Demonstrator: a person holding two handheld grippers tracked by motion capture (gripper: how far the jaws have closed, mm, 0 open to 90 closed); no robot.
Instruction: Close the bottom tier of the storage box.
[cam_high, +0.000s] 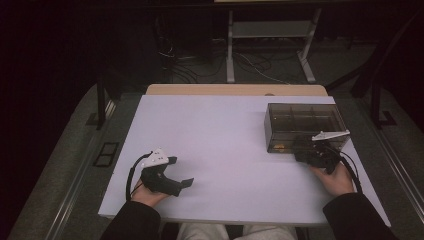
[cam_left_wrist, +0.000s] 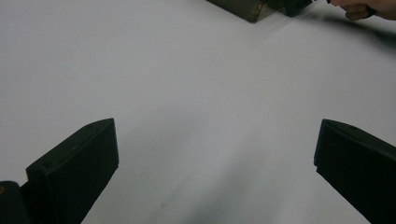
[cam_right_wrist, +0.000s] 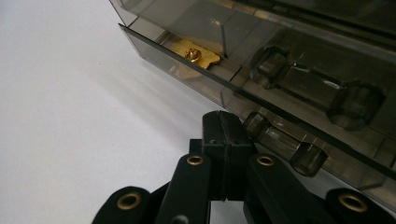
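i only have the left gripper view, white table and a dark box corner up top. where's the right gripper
Observer: The right gripper is at the near front wall of the smoky box, at the table's right side.
Operator: open or shut
Observer: Shut. In the right gripper view the jaws are pressed together, beside the lower clear handle.
Operator: gripping the handle?
Observer: It does not look so; the handle lies beside the jaw tips, not between them.
Operator: anything in the box
Observer: A small gold piece lies in the front left compartment.
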